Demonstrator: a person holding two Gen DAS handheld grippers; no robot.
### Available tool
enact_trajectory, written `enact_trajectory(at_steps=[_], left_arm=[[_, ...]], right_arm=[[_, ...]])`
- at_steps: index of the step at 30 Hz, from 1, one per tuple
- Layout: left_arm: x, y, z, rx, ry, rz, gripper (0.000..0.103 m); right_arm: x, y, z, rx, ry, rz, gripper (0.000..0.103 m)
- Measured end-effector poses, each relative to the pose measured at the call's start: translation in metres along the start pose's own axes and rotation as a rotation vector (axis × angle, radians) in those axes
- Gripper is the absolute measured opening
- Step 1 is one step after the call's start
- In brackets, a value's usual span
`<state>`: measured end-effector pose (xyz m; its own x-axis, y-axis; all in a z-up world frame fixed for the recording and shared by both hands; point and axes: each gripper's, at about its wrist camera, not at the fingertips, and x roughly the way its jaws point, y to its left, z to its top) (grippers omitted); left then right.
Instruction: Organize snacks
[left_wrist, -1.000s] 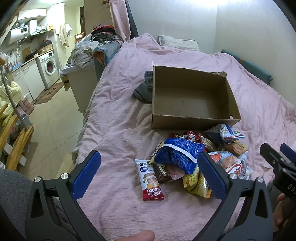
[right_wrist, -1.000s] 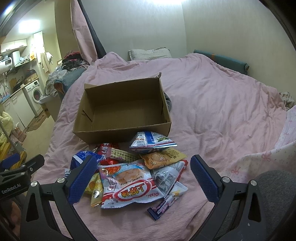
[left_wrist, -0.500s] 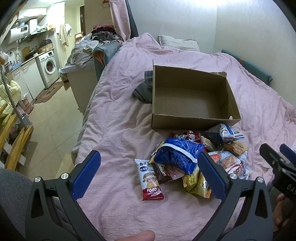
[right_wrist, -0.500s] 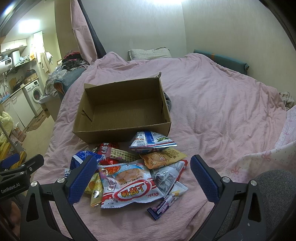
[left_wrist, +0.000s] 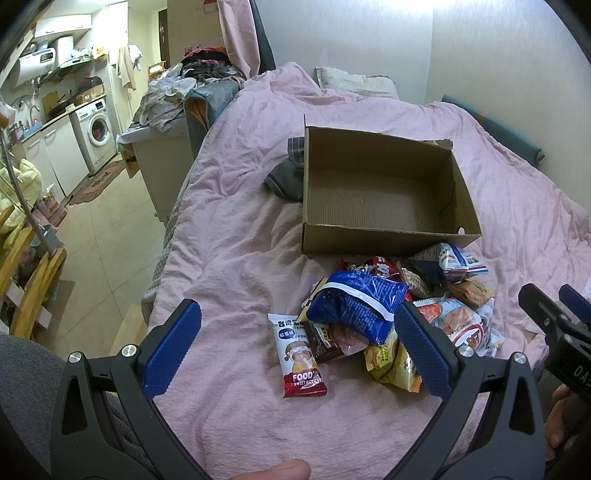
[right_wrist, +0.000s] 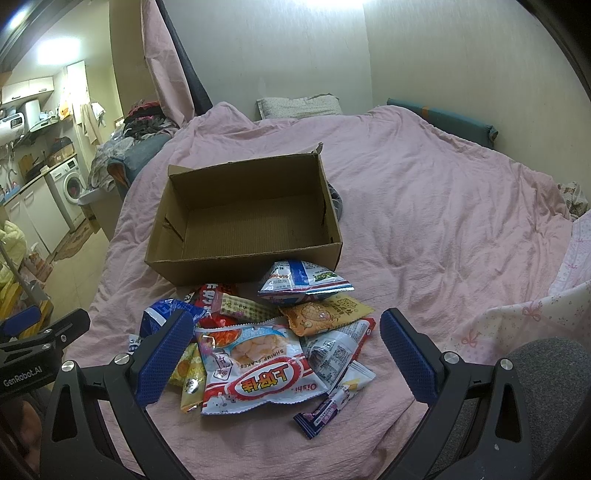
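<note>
Nothing is in the cardboard box yet, so the step in hand looks to be the first pick. On the left, the left gripper hangs above the pink bed with its fingers spread wide and nothing between them; the red rice cracker bar lies flat and alone at the near left edge of the snack pile, an easy first grab by its long sides. Beside it the blue bag sits puffed on top of the heap; pinch its crimped seam, not its belly, or it may slip. Further right, the right gripper is also wide open and empty, poised over the shrimp flakes bag, which overlaps several smaller packets; lifting it straight up should avoid dragging them. The box stands just behind the pile, touching the farthest packets, so carries are short; lay flat items along the bottom first
</note>
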<state>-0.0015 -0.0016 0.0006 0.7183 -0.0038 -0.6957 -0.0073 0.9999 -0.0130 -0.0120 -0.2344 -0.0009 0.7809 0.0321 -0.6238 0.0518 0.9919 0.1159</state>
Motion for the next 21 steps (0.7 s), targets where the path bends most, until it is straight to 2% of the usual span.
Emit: enact_trajectory(at_steps=[12, 21], left_arm=[[0.0042, -0.0036, -0.0028, 0.004, 0.008, 0.002, 0.103], [0.0098, -0.0009, -0.0041, -0.003, 0.044, -0.012, 0.103]], right_arm=[[0.0014, 0.0005, -0.0028, 0.0, 0.002, 0.002, 0.103], [0.0045, 0.0013, -0.0021, 0.003, 0.019, 0.011, 0.103]])
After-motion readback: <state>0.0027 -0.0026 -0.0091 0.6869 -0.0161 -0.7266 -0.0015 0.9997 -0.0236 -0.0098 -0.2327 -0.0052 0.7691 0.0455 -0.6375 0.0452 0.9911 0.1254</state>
